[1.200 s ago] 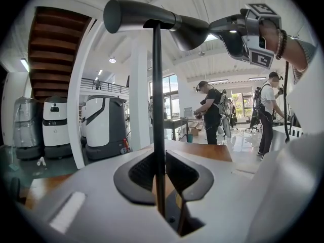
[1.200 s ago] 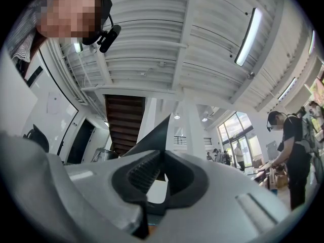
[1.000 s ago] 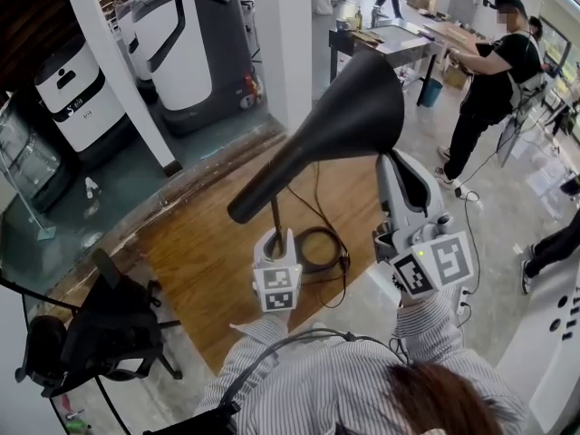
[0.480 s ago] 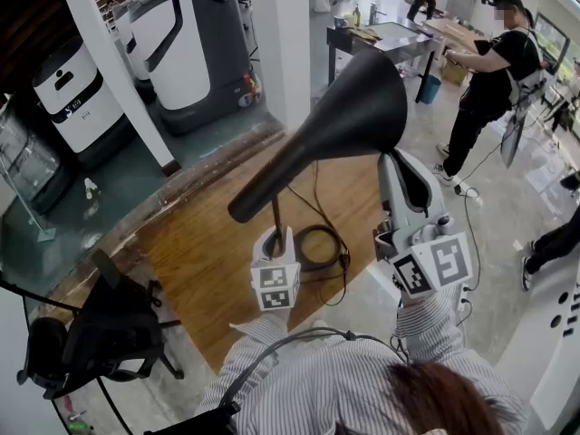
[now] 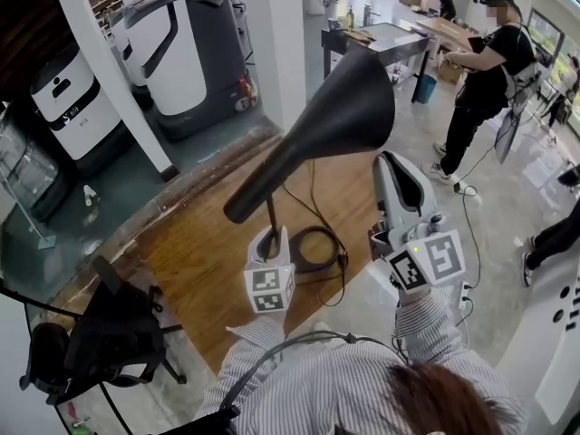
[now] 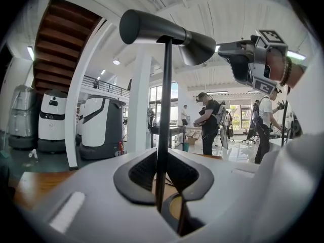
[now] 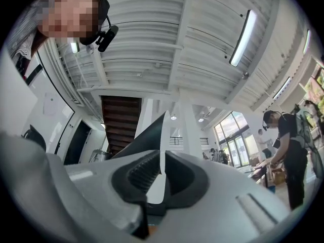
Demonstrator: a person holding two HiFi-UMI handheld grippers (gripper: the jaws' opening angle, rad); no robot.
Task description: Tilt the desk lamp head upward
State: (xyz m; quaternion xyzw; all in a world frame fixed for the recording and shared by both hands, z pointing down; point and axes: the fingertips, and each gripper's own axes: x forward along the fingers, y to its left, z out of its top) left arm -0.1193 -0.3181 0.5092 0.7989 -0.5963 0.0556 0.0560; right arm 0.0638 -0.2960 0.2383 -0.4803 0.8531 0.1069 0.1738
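Note:
The desk lamp has a black cone-shaped head [image 5: 326, 134] on a thin dark stem [image 5: 271, 217], standing over a wooden desk [image 5: 208, 270]. The head slants, its wide mouth up at the right and its narrow end low at the left. My left gripper [image 5: 270, 241] is shut on the stem [image 6: 163, 110] low down, with the head [image 6: 167, 32] above it. My right gripper [image 5: 386, 161] reaches up to the wide mouth and is shut on the shade's rim [image 7: 154, 130]. It also shows in the left gripper view as the right gripper [image 6: 253, 59].
A coiled black cable [image 5: 317, 247] lies on the desk by the lamp's foot. A black office chair [image 5: 100, 333] stands at the lower left. Large white and black machines [image 5: 181, 53] and a pillar [image 5: 281, 43] are behind. A person [image 5: 489, 71] works at a table to the right.
Both grips hold as before. The lamp head and my right gripper sit very slightly higher and further left in the view.

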